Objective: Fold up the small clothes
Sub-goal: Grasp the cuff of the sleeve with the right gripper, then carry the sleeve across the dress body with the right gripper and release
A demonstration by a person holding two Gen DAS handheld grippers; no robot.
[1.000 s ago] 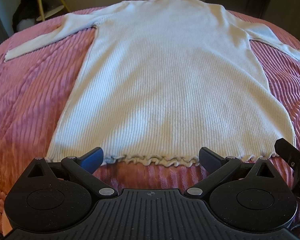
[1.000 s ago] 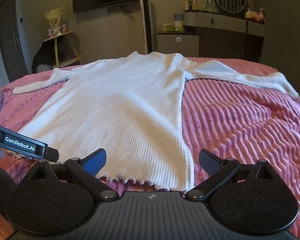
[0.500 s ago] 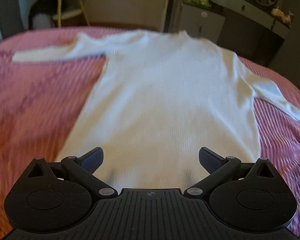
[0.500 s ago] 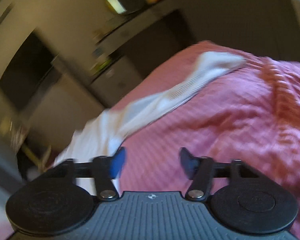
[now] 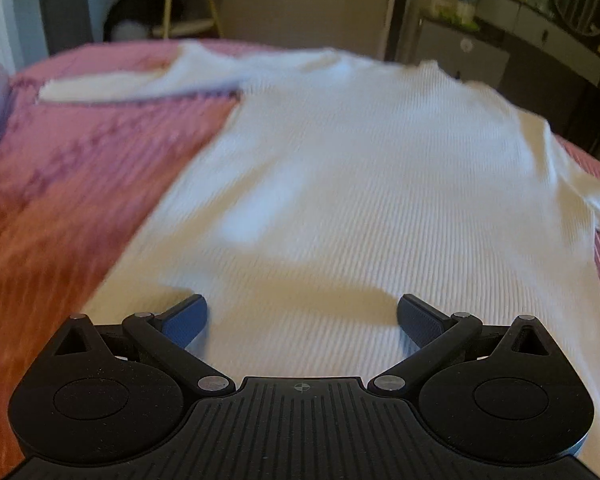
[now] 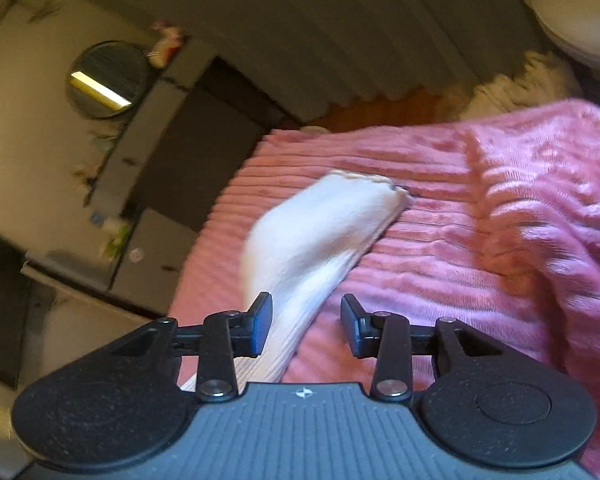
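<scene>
Lying flat and face-up on the pink ribbed bedspread (image 5: 60,184), the white ribbed sweater (image 5: 360,184) is spread wide with both arms out, which looks like the usual starting layout for a fold: body smooth, sleeves clear of the torso so each can be turned in by itself; its left sleeve (image 5: 140,82) stretches off across the cover toward the far corner, untouched.

The left gripper (image 5: 302,316) hangs low over the lower part of the body with its jaws spread wide and nothing between them; my guess is that it is placed there to pin or steady the cloth, or to take the hem, though the hem itself is hidden under the tool from this side.

The right gripper (image 6: 306,328) is tilted over sharply, so the room leans in its view, and it is lined up along the right sleeve (image 6: 320,232), whose cuff (image 6: 364,178) points away toward the edge of the bed; the jaws are closing, with the sleeve running between them close against the blue pad, yet the pads do not seem to press on it yet; the roll of the wrist would suit pinching the sleeve by its edge so that it can be carried over onto the chest.

A dresser with a round mirror (image 6: 106,80) stands beyond the bed.
</scene>
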